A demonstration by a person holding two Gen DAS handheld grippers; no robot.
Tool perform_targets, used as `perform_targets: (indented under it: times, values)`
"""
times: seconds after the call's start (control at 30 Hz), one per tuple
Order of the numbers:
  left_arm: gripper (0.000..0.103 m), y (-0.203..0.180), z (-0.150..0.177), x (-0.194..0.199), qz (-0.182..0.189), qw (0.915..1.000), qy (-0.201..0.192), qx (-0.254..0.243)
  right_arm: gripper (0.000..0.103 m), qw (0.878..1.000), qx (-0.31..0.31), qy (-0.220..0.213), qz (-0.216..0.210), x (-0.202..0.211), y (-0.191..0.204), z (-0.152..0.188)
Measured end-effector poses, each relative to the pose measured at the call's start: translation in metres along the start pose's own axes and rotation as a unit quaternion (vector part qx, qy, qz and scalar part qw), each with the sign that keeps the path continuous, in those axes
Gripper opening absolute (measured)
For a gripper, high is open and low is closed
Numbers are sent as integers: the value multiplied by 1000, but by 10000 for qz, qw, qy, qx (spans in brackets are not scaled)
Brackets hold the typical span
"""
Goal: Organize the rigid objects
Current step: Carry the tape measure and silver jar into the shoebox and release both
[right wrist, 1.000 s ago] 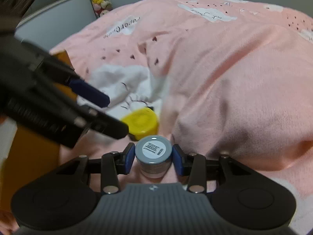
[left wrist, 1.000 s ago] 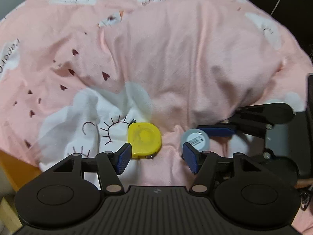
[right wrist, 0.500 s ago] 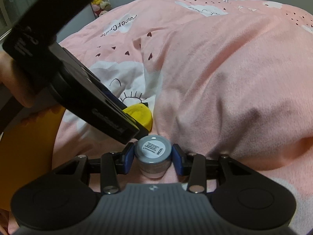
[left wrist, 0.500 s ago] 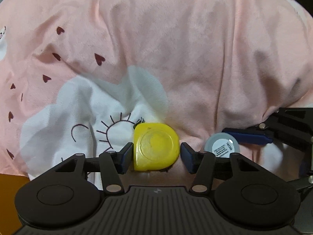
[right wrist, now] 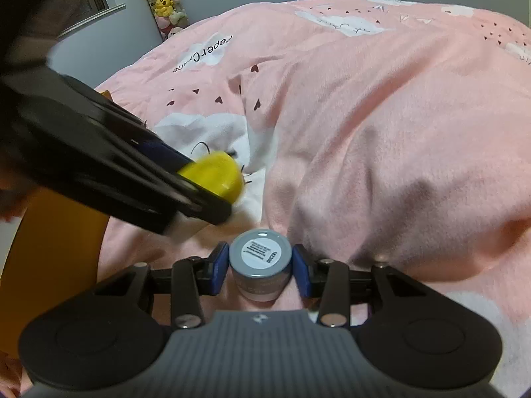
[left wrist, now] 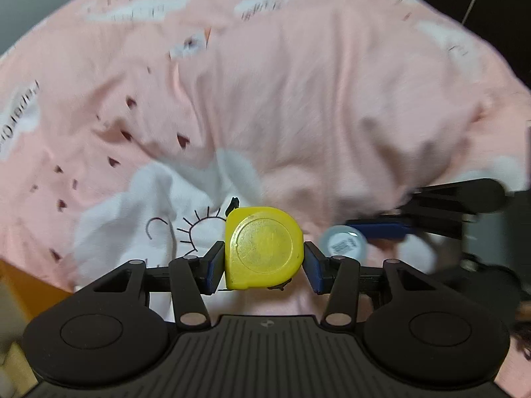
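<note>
A yellow tape measure (left wrist: pixel 264 248) sits flat-face up between the blue pads of my left gripper (left wrist: pixel 264 268), which is shut on it, just above the pink blanket (left wrist: pixel 298 116). The right wrist view shows the same tape measure (right wrist: pixel 215 172) in that gripper at the left, blurred. My right gripper (right wrist: pixel 260 272) is shut on a small jar (right wrist: pixel 260 258) with a grey lid and a white label, low over the blanket. In the left wrist view the jar (left wrist: pixel 343 247) shows to the right of the tape measure, beside a blue finger (left wrist: pixel 378 230) of the right gripper.
The blanket is rumpled, with a high fold (right wrist: pixel 415 165) to the right of both grippers. An orange surface (right wrist: pixel 49 248) lies at the bed's left edge. Plush toys (right wrist: pixel 164 0) hang on the far wall.
My left gripper slid onto the yellow tape measure, closed its pads on it, then drew back from the blanket with it. The right gripper kept still with the jar.
</note>
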State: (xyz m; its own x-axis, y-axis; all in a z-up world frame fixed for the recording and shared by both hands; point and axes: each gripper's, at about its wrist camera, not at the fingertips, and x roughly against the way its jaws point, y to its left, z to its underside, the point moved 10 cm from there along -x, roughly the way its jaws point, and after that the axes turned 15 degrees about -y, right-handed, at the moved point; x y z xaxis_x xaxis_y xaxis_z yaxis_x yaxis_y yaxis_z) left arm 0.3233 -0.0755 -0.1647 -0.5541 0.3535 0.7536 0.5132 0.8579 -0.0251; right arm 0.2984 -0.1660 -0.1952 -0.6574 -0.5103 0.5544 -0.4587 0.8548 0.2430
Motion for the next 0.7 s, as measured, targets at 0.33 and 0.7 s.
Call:
perform_targets:
  times: [0.33, 0.7]
  values:
    - [56, 13, -1, 108, -342, 9975, -469, -396, 41, 9981, -260, -417, -364, 36, 29, -30]
    - [56, 103, 76, 167, -1348, 9885, 288, -615, 41, 9837, 433, -703, -1596, 63, 150, -97]
